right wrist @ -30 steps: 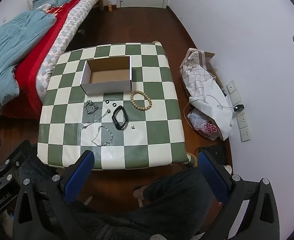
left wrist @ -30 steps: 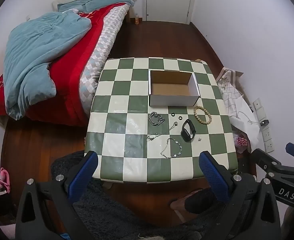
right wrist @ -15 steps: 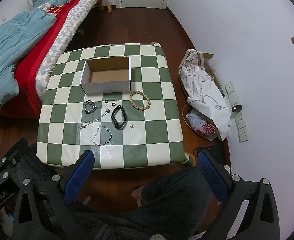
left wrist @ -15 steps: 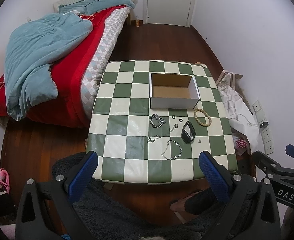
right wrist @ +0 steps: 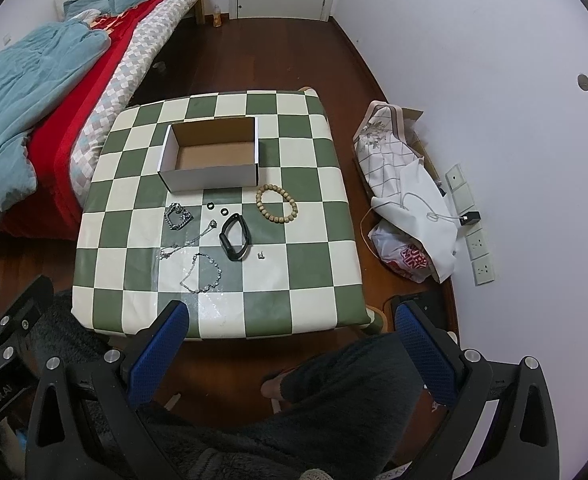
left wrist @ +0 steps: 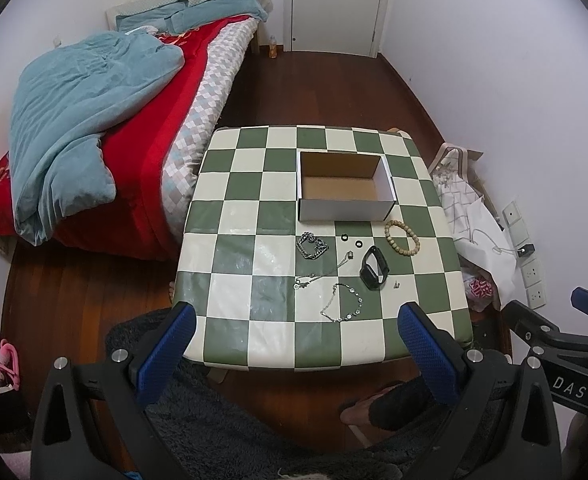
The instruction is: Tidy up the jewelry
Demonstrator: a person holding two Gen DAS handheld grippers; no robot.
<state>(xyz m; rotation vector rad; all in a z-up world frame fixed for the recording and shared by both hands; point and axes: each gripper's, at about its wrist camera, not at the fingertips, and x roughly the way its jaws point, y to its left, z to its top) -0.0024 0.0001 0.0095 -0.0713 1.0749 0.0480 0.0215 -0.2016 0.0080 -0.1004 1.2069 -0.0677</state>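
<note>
While both grippers are held high above the checkered table (left wrist: pixel 230 248), the left gripper (left wrist: pixel 295 354) and the right gripper (right wrist: pixel 290 344) are seen with jaws spread wide and nothing between them. An open cardboard box (left wrist: pixel 345 186) is set toward the far side of the table. Just in front of it are laid a bead bracelet (left wrist: pixel 402 233), a black band (left wrist: pixel 375 268), two small black rings (left wrist: pixel 351 241), a heavy chain (left wrist: pixel 312 246) and thin chains (left wrist: pixel 341 304). A bed (left wrist: pixel 94 152) is seen to the left, bags (right wrist: pixel 405 204) to the right.
</note>
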